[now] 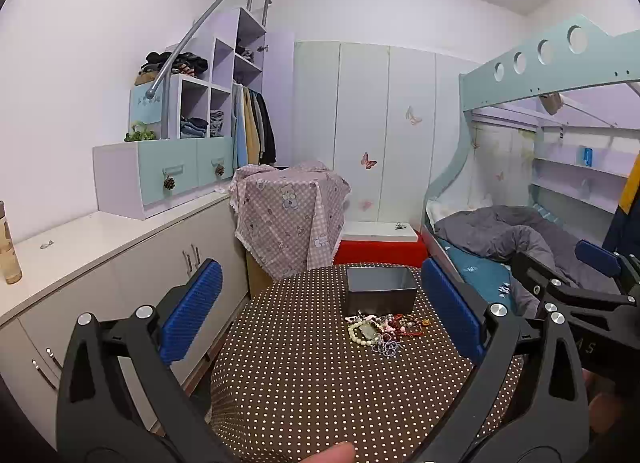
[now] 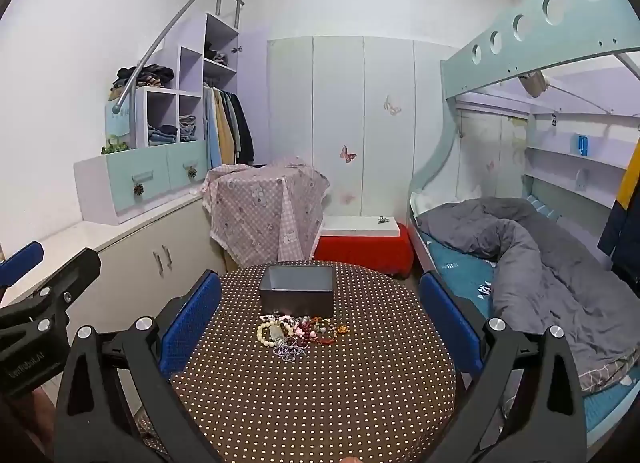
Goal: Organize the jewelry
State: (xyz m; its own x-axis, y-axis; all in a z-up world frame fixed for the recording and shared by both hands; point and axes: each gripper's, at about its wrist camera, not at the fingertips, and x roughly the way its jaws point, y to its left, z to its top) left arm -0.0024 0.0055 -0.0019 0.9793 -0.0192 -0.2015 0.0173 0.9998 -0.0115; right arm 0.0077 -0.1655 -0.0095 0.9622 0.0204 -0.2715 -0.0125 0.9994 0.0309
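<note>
The left tool (image 1: 320, 303) was released, its blue-padded fingers (image 1: 192, 311) spread wide and holding nothing, raised over the near side of the round table (image 1: 320, 403). The right tool (image 2: 320, 303) was likewise spread and empty, hovering at the same near edge; in the left wrist view it showed at the right margin, beside the left one.

Between the spread fingers of both, toward the far side of the dotted brown cloth, lay the jewelry pile (image 1: 382, 329) (image 2: 298, 333): a pale beaded bracelet (image 2: 269, 334), reddish bead strands and a clear purple-tinted string, tangled together. Just behind the pile, nearly touching it, stood a dark grey rectangular box (image 1: 380, 290) (image 2: 297, 290), its top open.

Beyond the table stood a checked-cloth-covered stand (image 2: 266, 209), with a bunk bed (image 2: 540, 247) on the right.
</note>
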